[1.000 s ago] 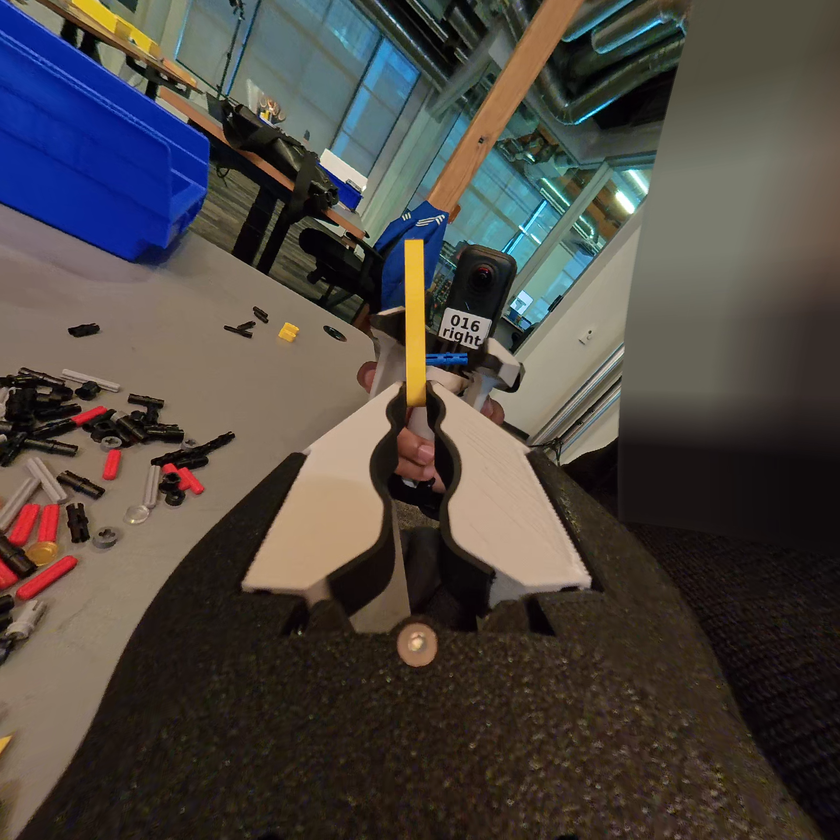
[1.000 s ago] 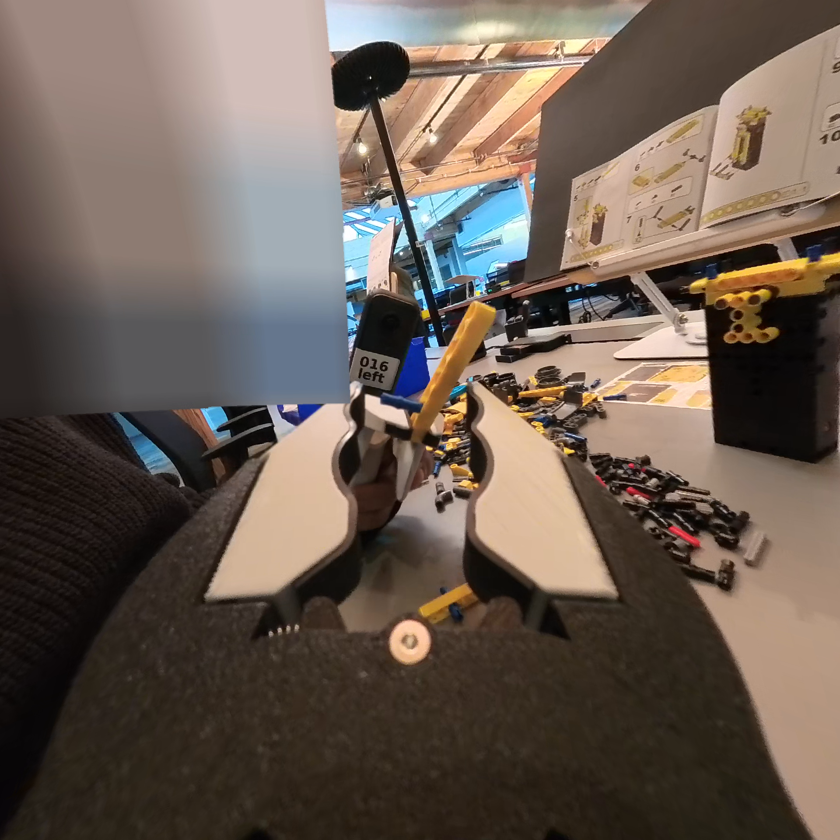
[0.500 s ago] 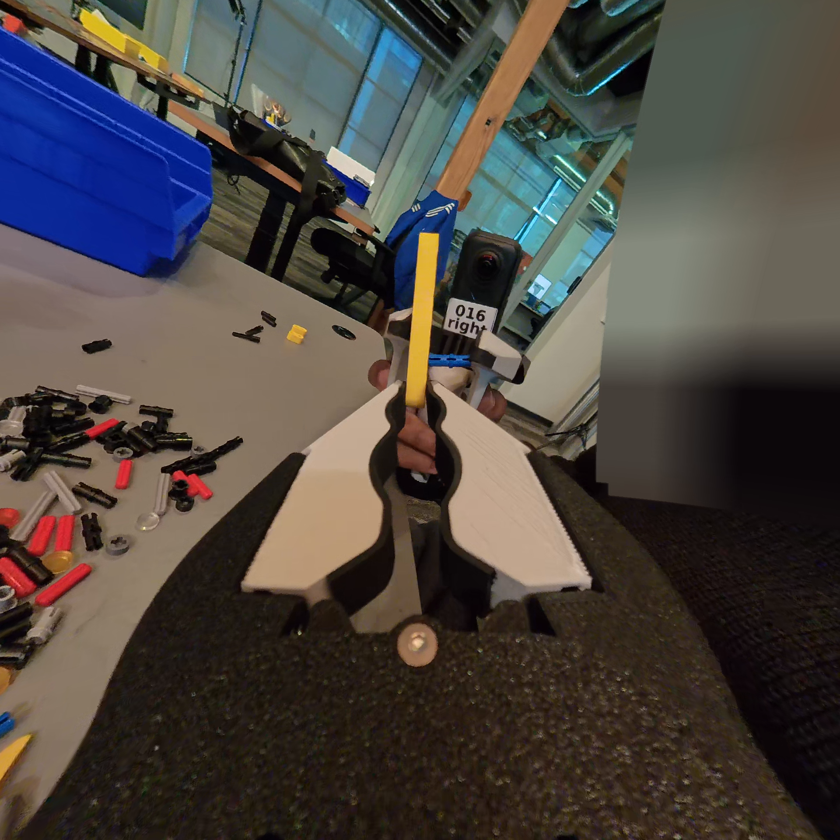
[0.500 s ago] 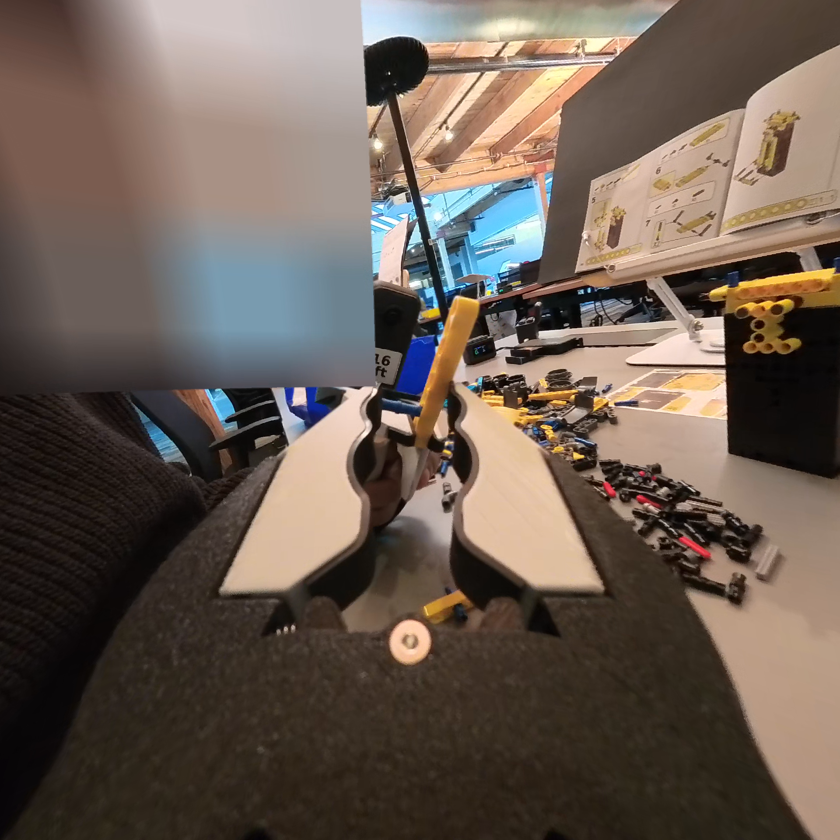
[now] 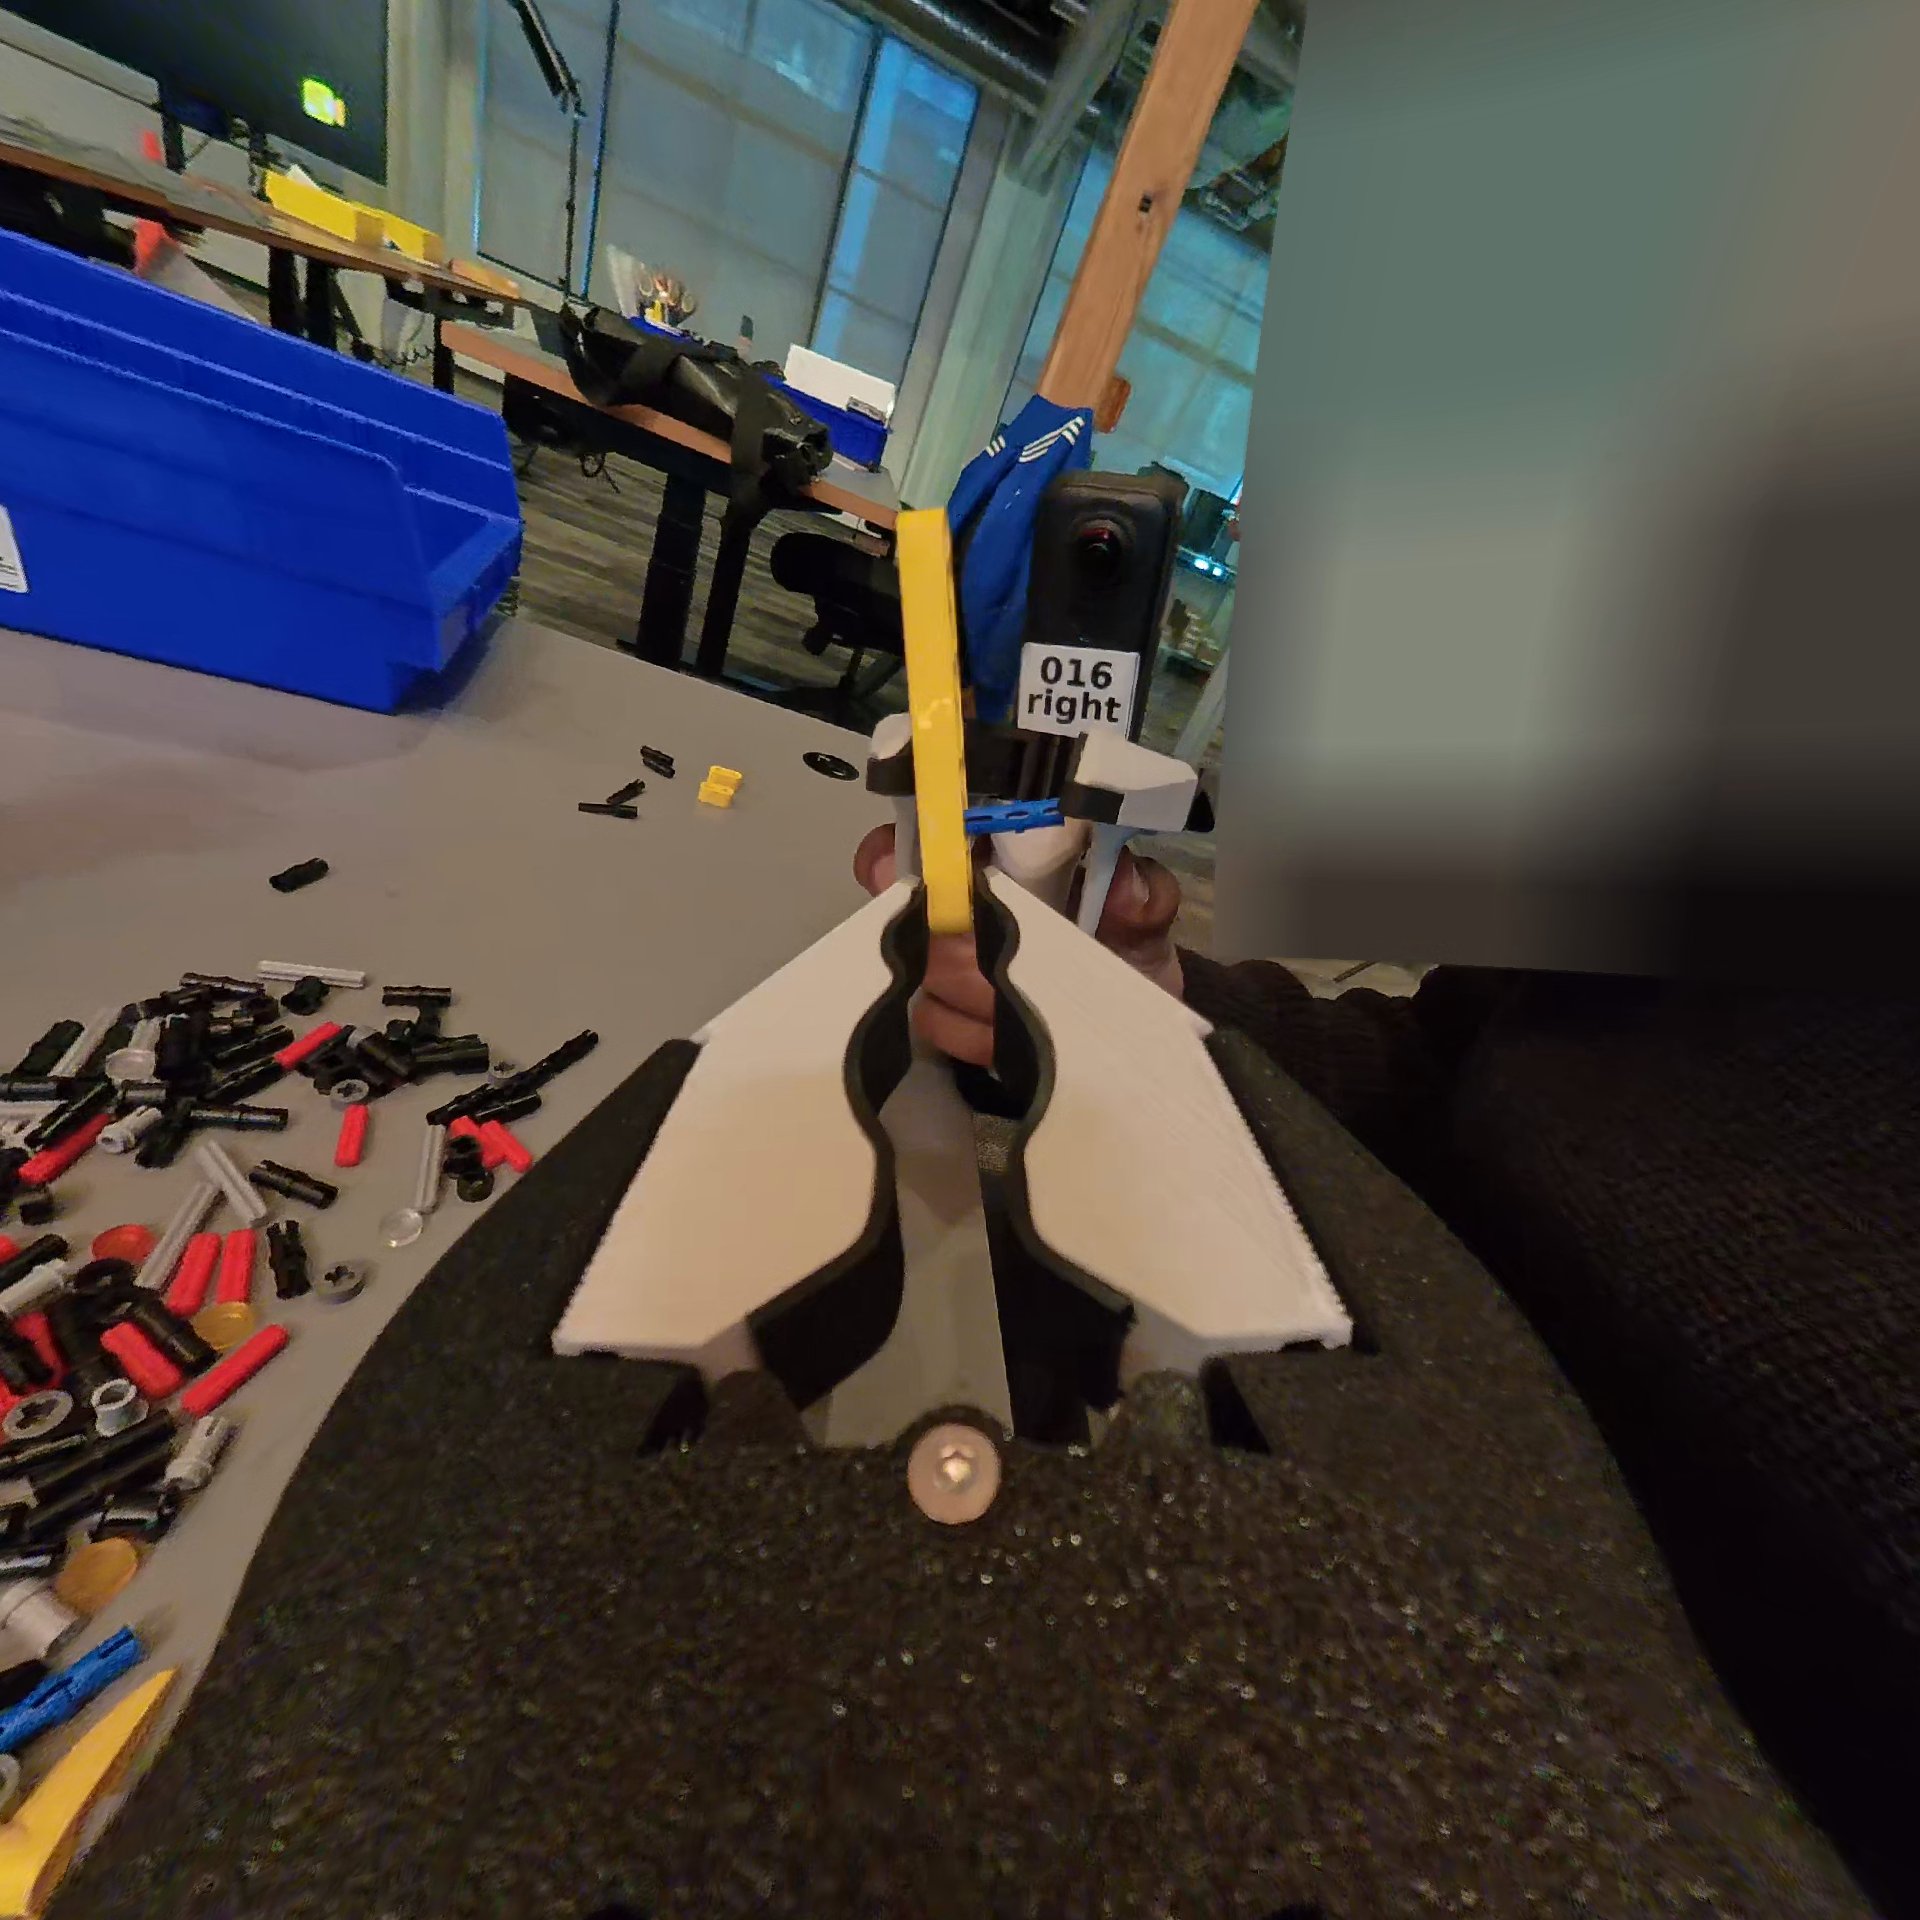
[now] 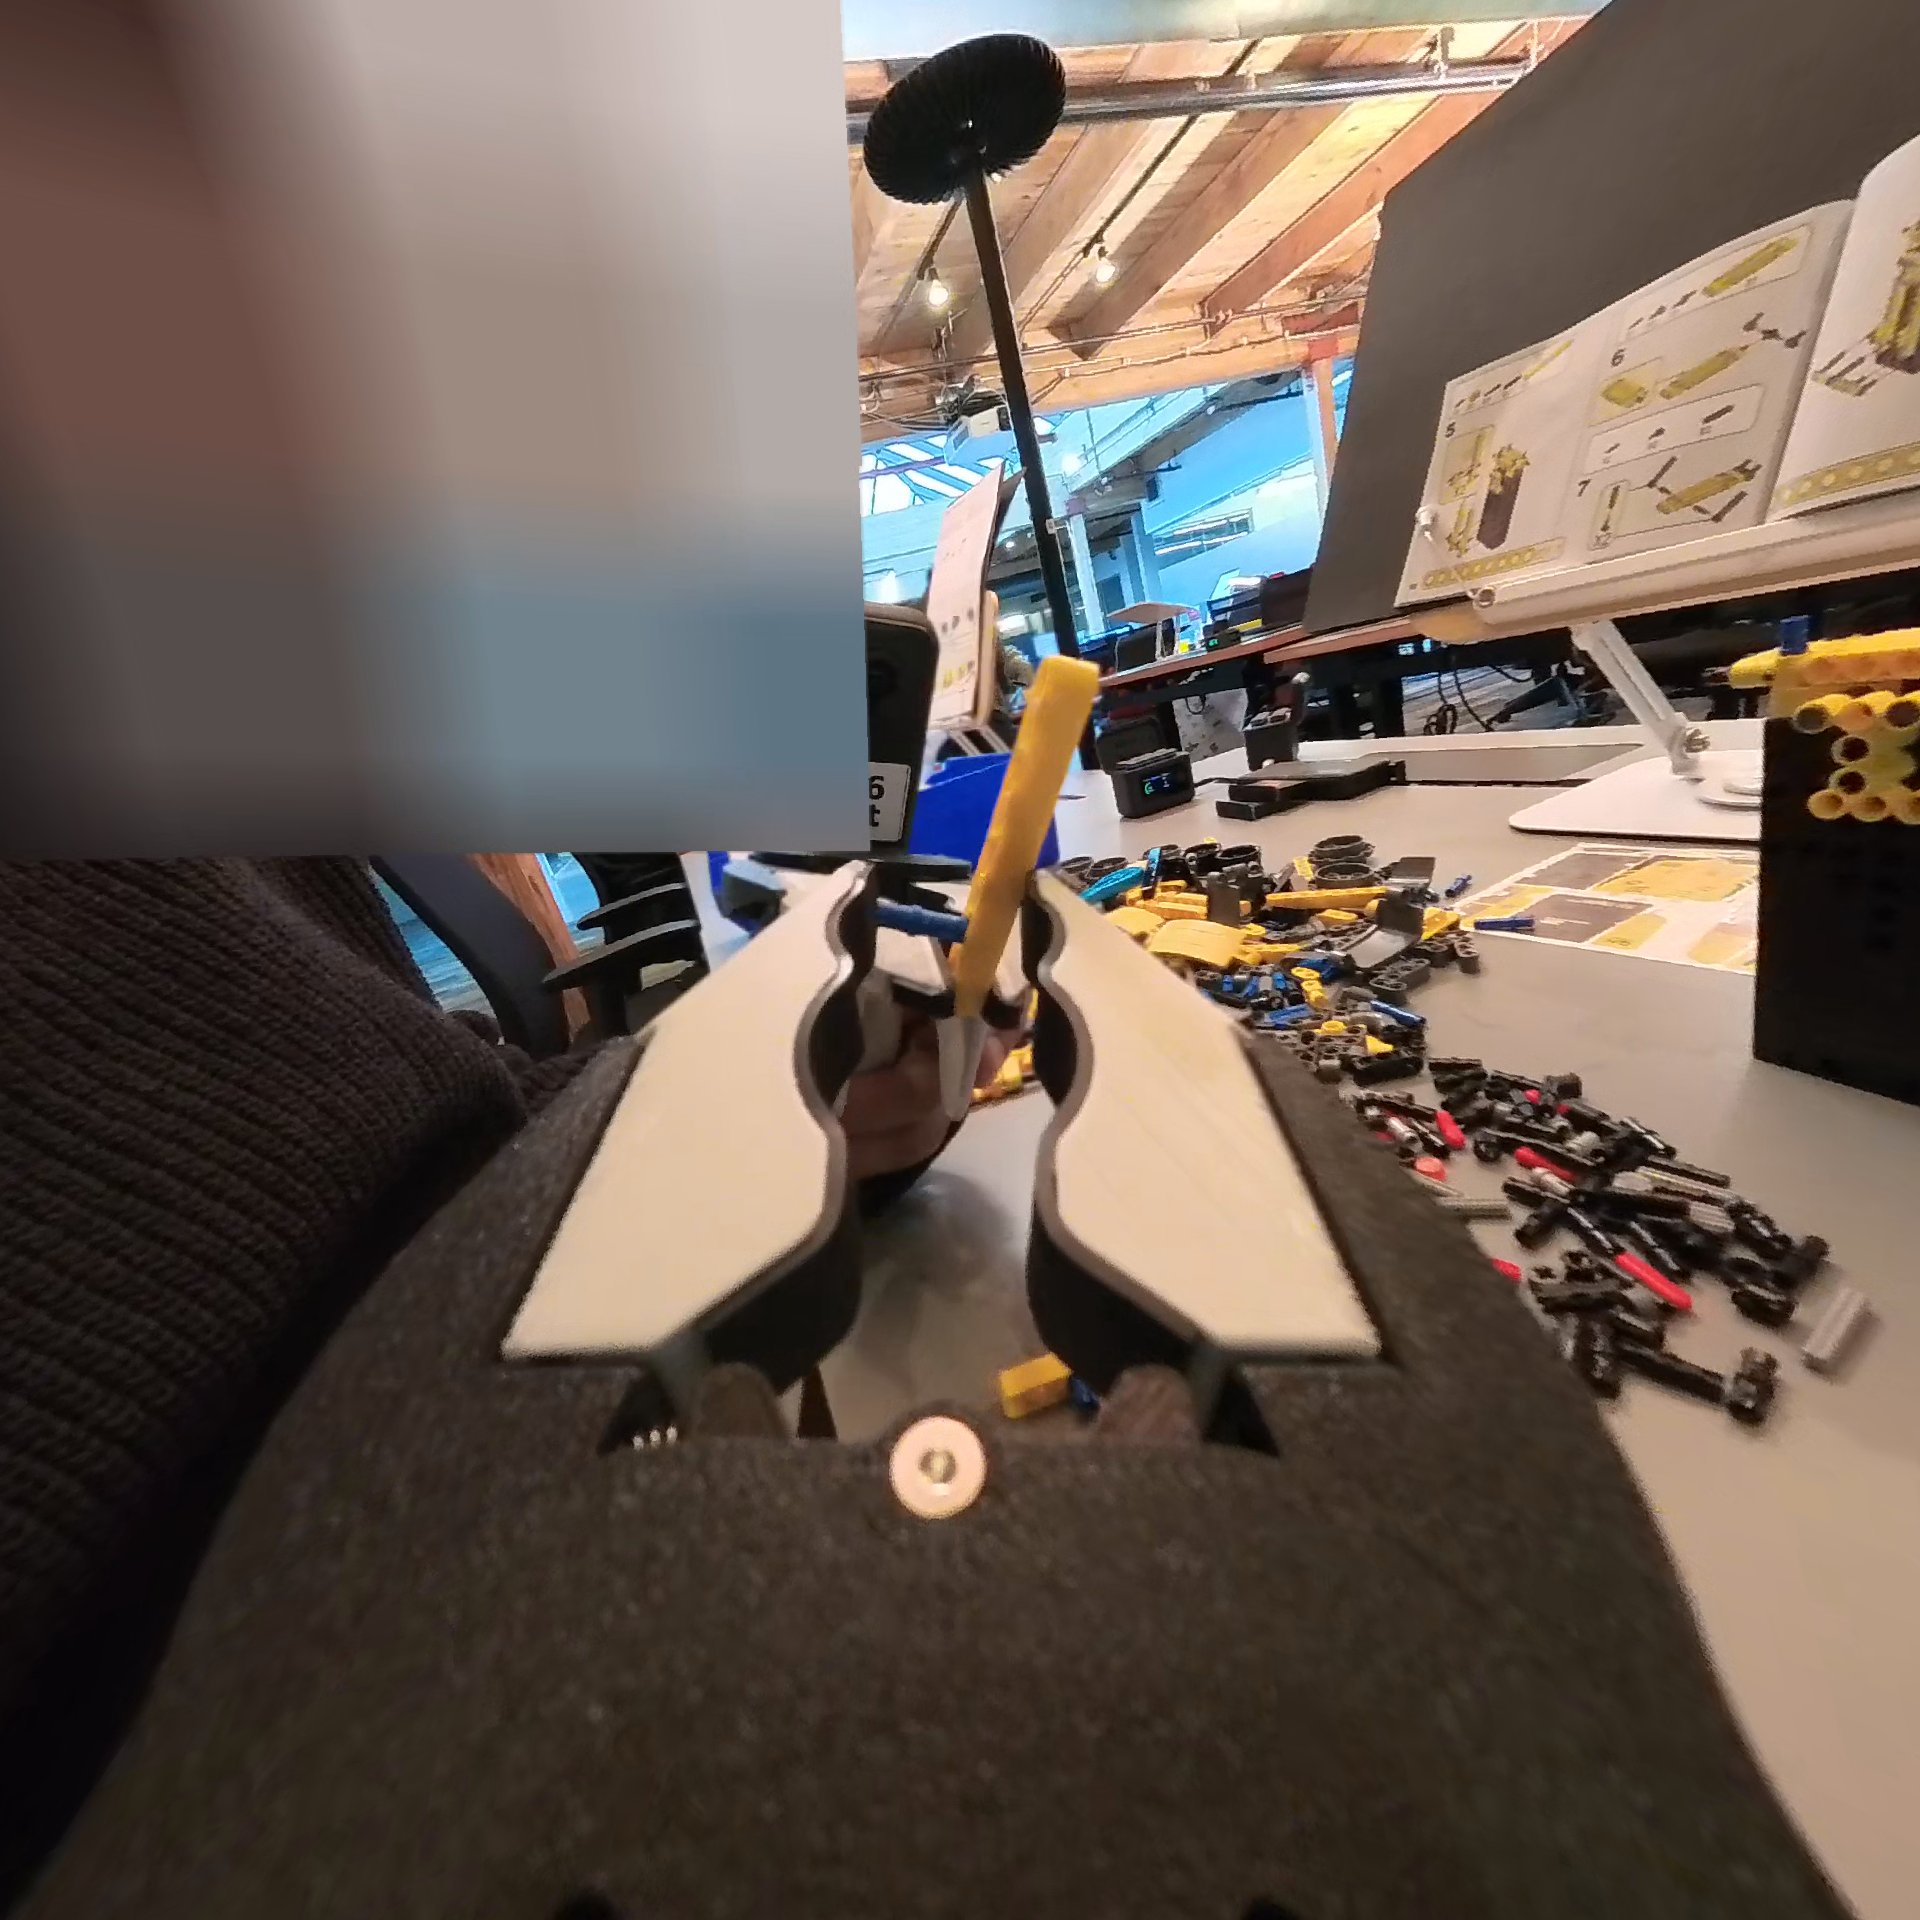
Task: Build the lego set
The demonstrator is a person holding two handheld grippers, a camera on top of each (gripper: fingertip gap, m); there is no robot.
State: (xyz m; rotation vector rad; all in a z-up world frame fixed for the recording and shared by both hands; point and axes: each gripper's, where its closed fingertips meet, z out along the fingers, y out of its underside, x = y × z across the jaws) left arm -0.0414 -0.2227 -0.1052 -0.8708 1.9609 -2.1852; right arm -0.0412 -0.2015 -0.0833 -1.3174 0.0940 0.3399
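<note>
Left gripper (image 5: pixel 948 914): one yellow beam (image 5: pixel 935 717)

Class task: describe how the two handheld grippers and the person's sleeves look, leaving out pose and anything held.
Both the left gripper and the right gripper have a black, grainy foam-like body with one silver screw, and two white ribbed jaws edged with wavy black pads. Each carries an upright black camera with a white label on it. The person's sleeve is dark ribbed knit. No cables show.
</note>
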